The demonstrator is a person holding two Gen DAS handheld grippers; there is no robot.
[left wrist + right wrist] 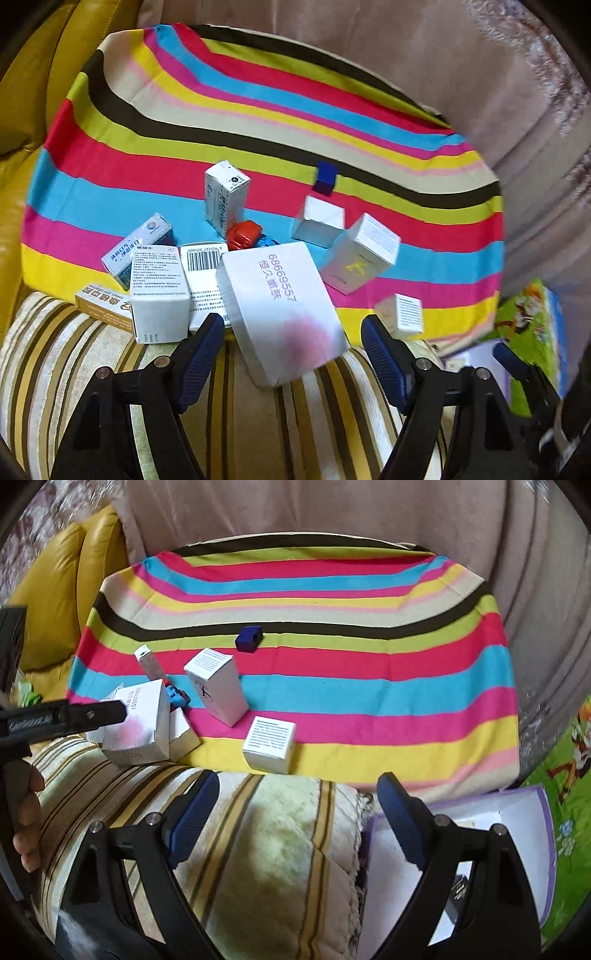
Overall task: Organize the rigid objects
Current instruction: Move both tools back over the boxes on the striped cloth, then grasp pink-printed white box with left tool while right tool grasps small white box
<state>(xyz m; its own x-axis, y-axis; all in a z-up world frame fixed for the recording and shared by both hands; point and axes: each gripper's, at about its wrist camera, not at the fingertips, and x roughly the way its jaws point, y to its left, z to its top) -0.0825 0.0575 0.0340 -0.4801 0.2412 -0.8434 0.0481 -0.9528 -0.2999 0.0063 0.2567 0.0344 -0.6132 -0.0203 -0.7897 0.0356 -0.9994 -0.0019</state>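
Several small cartons lie on a striped cloth (pixel 332 110). A large white box with purple digits (pixel 280 310) tilts over the cloth's near edge, and its lower end reaches between the fingers of my open left gripper (pixel 291 354) without touching the pads. Around it are a barcoded box (pixel 203 273), a red toy (pixel 243 234), a box with a yellow mark (pixel 360 254) and a dark blue block (pixel 325 177). My right gripper (pixel 299 812) hangs open and empty over a striped cushion (pixel 277 849), just short of a small white cube box (pixel 269 744) and a tall white box (pixel 218 686).
A yellow leather cushion (pixel 55 609) lies left of the cloth, with a beige sofa back (pixel 332 509) behind. An open white box with a purple rim (pixel 517 830) sits low on the right over a green play mat (pixel 569 775). The left gripper's body (pixel 88 712) and a hand (pixel 26 834) show at the left edge.
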